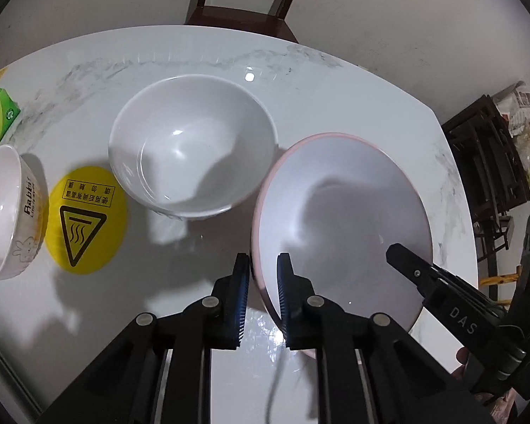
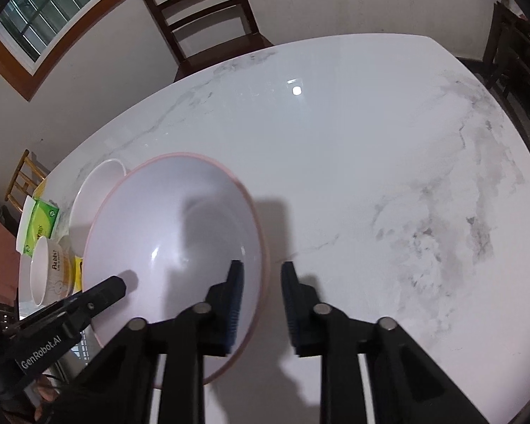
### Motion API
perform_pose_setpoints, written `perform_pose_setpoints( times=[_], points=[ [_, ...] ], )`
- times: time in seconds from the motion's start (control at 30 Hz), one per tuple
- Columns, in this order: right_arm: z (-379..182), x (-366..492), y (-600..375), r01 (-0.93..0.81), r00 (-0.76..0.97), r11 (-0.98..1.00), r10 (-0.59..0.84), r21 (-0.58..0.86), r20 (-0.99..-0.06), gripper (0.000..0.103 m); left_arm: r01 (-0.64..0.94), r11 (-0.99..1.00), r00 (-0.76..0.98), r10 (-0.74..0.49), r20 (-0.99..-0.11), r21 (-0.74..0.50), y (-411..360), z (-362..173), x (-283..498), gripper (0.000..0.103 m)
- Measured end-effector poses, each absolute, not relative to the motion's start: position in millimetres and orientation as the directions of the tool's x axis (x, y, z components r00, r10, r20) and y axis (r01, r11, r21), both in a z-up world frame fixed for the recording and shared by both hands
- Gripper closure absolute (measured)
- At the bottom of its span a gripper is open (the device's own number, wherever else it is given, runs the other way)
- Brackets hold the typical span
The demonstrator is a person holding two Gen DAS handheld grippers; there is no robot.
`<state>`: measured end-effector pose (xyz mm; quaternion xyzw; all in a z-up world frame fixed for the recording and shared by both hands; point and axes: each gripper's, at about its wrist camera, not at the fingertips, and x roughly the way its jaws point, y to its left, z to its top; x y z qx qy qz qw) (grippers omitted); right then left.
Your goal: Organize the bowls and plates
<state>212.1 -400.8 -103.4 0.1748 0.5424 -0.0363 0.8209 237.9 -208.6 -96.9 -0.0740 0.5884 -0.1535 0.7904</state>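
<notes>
A pink-rimmed bowl (image 1: 342, 219) is seen on the right part of a white marble table (image 1: 194, 60), touching a white bowl (image 1: 194, 145) to its left. The pink bowl's rim is clenched on opposite sides by the left gripper (image 1: 262, 265) and the right gripper (image 2: 261, 272). A rabbit-printed bowl (image 1: 7, 212) is set well apart, beside a yellow warning sticker (image 1: 88, 219).

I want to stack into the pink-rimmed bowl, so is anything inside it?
No food or dish shows inside the pink-rimmed bowl, only shadows and one finger of each gripper reaching over its rim. The left gripper and right gripper hide small patches of the near wall.
</notes>
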Motion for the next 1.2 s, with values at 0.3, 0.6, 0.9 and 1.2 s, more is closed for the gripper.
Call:
perform_pose_setpoints(
  times=[0.3, 0.6, 0.9, 1.2],
  points=[
    [-96.9, 192.8, -388.9, 0.265, 0.401, 0.934, 0.121, 0.241, -0.908, 0.088, 0.169, 0.938, 0.264, -0.339, -0.903, -0.303, -195.4, -90.2, 221.5, 0.09],
    [-74.8, 150.7, -355.7, 0.233, 0.412, 0.938, 0.144, 0.257, -0.9, 0.088, 0.165, 0.943, 0.276, -0.326, -0.904, -0.29, -166.0, -73.0, 184.0, 0.09],
    [-65.6, 101.6, -305.2, 0.184, 0.403, 0.944, 0.181, 0.274, -0.897, 0.088, 0.134, 0.952, 0.285, -0.303, -0.909, -0.275, -109.7, -58.1, 125.0, 0.09],
    [-74.2, 58.0, -252.0, 0.145, 0.364, 0.947, 0.219, 0.288, -0.905, 0.087, 0.072, 0.96, 0.289, -0.28, -0.916, -0.271, -53.7, -65.4, 74.7, 0.09]
  ],
)
